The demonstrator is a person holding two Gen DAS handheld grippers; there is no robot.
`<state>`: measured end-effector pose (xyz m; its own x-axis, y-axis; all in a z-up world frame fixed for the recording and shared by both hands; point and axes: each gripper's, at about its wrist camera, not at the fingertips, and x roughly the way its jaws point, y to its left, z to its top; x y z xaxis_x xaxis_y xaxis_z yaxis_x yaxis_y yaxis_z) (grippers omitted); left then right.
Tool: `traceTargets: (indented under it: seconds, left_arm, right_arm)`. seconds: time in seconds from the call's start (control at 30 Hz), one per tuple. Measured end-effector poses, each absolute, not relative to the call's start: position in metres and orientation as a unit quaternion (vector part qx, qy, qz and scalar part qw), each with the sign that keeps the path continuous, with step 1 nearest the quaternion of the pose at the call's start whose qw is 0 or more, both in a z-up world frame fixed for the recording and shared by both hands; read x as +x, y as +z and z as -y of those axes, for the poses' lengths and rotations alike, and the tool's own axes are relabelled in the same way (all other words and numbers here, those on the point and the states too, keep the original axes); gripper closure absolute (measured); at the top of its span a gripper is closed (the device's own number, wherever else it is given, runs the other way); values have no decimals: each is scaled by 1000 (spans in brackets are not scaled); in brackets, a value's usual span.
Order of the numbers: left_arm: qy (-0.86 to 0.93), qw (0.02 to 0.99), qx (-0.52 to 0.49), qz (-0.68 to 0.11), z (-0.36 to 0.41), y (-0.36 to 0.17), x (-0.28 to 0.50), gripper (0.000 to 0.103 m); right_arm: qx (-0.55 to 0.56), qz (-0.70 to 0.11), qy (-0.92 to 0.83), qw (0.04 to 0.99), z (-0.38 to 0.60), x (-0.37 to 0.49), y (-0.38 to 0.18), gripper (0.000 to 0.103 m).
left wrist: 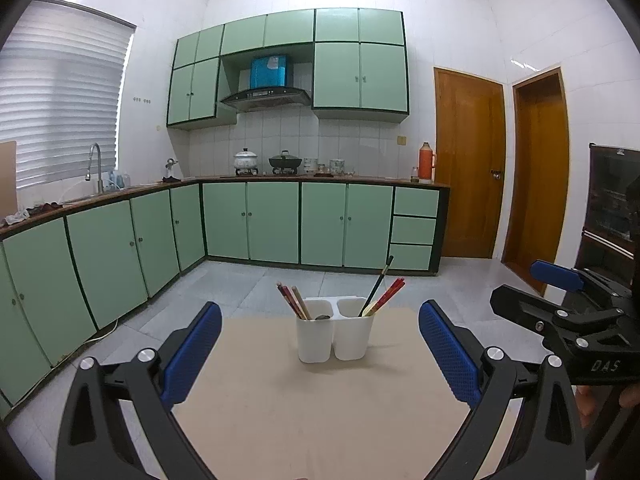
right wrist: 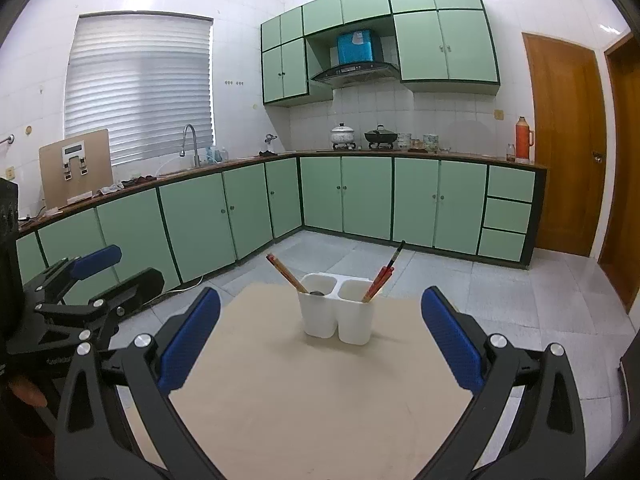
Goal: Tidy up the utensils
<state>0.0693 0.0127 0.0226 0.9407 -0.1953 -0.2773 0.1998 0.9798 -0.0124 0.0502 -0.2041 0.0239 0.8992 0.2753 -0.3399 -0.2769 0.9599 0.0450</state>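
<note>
A white two-cup utensil holder [left wrist: 335,332] stands upright near the far edge of a beige table [left wrist: 320,408]. Its left cup holds red and tan chopsticks [left wrist: 294,300] and a dark spoon bowl. Its right cup holds red chopsticks [left wrist: 387,295] and a black one. My left gripper [left wrist: 320,352] is open and empty, hovering short of the holder. The right gripper [left wrist: 516,292] shows at the right edge. In the right wrist view the holder [right wrist: 338,316] is straight ahead, my right gripper [right wrist: 320,340] is open and empty, and the left gripper [right wrist: 120,268] is at the left.
Green kitchen cabinets [left wrist: 272,220] line the far and left walls beyond a tiled floor [right wrist: 500,280]. Wooden doors [left wrist: 468,160] stand at the right. The table's far edge [right wrist: 280,286] drops off just behind the holder.
</note>
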Motion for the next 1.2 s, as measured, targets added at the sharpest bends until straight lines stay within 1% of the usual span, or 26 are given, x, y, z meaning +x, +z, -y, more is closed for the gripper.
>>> traceTargets:
  seconds: [1.2]
  left_arm:
    - [-100, 987, 10, -128, -12, 27, 58, 6]
  right_arm:
    - [-6, -168, 144, 975, 209, 44, 31, 5]
